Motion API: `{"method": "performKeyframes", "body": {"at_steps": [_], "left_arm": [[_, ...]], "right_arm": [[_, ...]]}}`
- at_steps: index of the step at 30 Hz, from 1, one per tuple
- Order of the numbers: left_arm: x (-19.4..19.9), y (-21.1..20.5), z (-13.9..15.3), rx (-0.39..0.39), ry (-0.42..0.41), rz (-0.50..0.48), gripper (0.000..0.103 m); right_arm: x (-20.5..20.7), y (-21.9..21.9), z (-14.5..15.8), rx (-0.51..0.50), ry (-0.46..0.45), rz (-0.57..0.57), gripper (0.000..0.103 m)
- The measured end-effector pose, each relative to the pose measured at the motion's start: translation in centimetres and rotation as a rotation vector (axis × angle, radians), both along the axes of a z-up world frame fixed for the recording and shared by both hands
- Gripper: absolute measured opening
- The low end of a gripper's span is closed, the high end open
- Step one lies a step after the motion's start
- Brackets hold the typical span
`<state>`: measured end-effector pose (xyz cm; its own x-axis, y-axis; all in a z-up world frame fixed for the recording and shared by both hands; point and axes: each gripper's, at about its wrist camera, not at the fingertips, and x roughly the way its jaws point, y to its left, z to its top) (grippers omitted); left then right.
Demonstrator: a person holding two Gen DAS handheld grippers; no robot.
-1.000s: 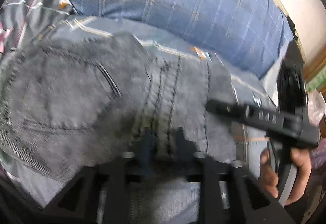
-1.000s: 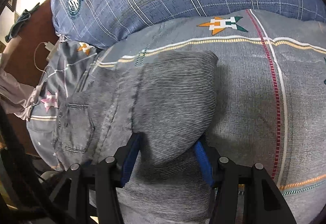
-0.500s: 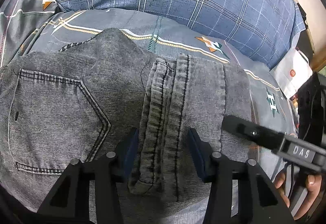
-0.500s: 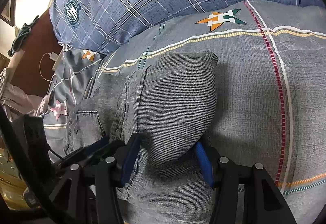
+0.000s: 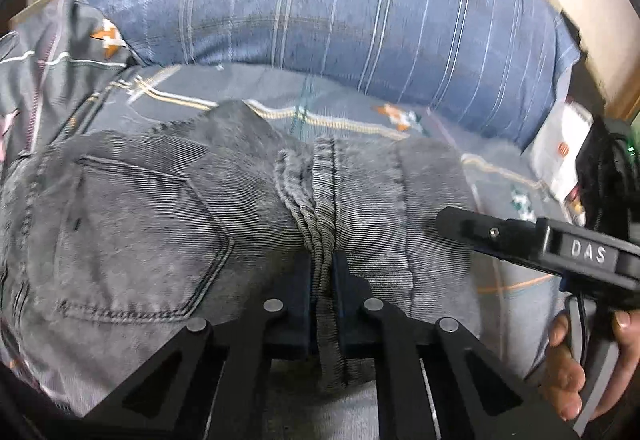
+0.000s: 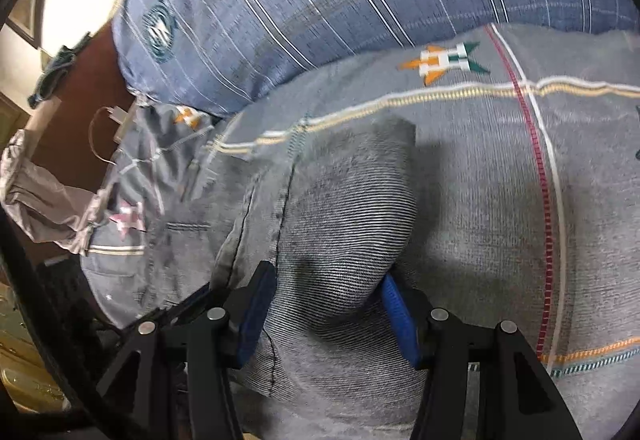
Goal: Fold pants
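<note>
L gripper [image 5: 322, 272] pinches hem seams of grey denim pants [image 5: 160, 224]; R gripper [image 6: 328, 304] spread wide w/ pant fold between fingers.

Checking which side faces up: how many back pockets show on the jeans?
1: a back pocket on the jeans, left of the left gripper. Others may be hidden underneath.

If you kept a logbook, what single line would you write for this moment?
left gripper: shut on jeans seam | right gripper: open, straddling jeans fold | surface: patterned bedspread
</note>
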<state>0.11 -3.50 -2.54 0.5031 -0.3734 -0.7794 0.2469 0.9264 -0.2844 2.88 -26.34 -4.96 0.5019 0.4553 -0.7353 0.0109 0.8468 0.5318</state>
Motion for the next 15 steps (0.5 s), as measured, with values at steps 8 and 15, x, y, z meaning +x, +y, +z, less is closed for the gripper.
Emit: {"method": "performKeyframes", "body": {"at_steps": [8,15], "left_arm": [[1.6,1.4,-3.4,-0.044,0.104,0.064,0.010],[1.8,1.9,-2.8,-0.078,0.092,0.073,0.011]], "right_arm": [[0.0,1.0,-0.1,-0.010,-0.015,0.018,0.058],[-1.1,1.7,2.8,-0.040,-0.148,0.008,0.058]]}}
